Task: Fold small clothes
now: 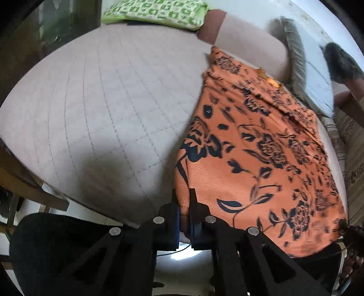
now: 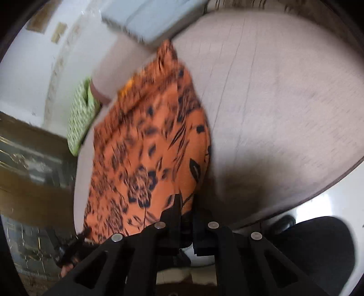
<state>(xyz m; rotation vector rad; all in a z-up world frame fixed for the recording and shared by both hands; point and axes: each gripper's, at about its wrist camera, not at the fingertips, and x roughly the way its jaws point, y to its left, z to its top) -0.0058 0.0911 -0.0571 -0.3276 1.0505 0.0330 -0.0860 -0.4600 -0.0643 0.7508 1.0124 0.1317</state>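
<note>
The cloth (image 1: 261,148), orange with a black floral print, lies spread on the quilted mattress (image 1: 102,102). No container shows in either view.

Left wrist view: the cloth covers the right part of the mattress, running from the near edge to the far side. The left gripper (image 1: 183,200) is at the cloth's near left corner. Its jaws stand close together with orange fabric clamped between them. A green pillow (image 1: 154,11) lies at the far edge.

Right wrist view: the picture is blurred. The cloth (image 2: 145,141) lies on the left part of the mattress (image 2: 284,91). The right gripper (image 2: 186,205) is at the cloth's near right corner. Its jaws stand close together and pinch the cloth's edge. The green pillow (image 2: 79,123) lies left of the cloth.
</note>
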